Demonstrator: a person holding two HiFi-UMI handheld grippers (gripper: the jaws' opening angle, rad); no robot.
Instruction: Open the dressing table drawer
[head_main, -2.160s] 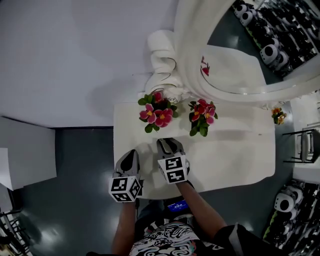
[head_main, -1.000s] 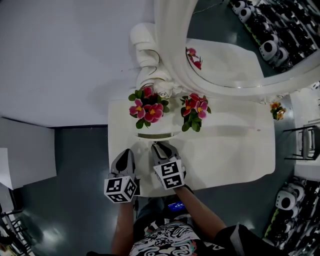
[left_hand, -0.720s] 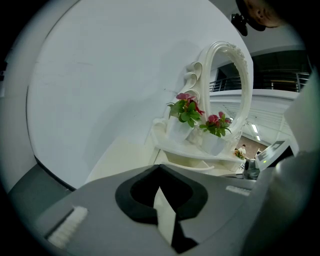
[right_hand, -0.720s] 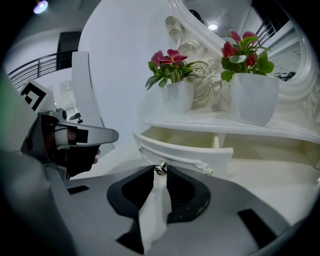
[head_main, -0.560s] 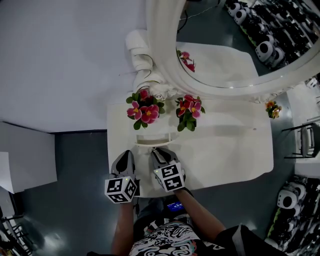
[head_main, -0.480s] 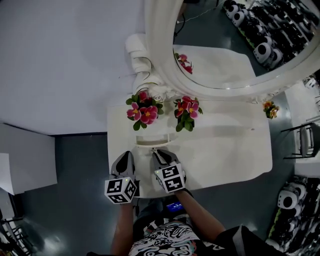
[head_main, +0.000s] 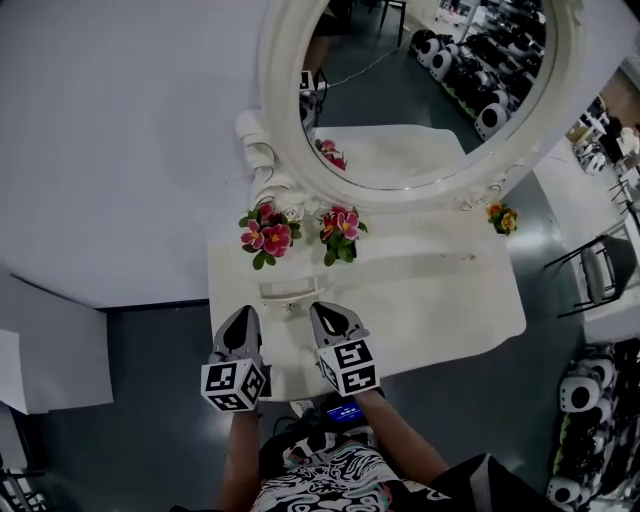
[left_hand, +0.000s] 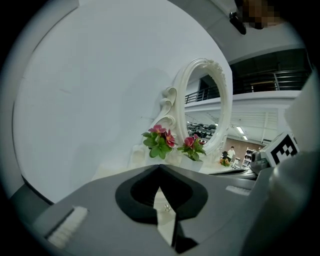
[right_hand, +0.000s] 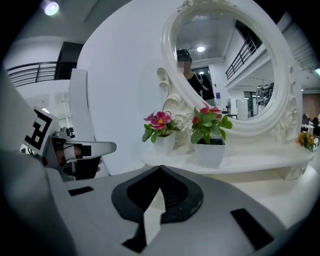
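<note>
The white dressing table (head_main: 440, 300) carries a small drawer (head_main: 290, 291) that stands pulled out from the low shelf under two flower pots. My left gripper (head_main: 243, 318) hovers over the table's front left, short of the drawer, its jaws shut and empty (left_hand: 159, 170). A small knob (left_hand: 165, 207) shows through the gap below them. Just in front of the drawer, without touching it, is my right gripper (head_main: 325, 312). It is shut with nothing between its jaws (right_hand: 160, 170).
Pink flowers in white pots (head_main: 262, 238) (head_main: 340, 228) stand at the back, below a large oval mirror (head_main: 400, 90) in an ornate white frame. A small orange flower (head_main: 502, 217) sits at the far right. A grey wall panel (head_main: 50, 345) stands to the left.
Both grippers have risen and drawn back a little from the drawer, which now stands pulled out. The head view has tilted up, showing far more of the mirror.
</note>
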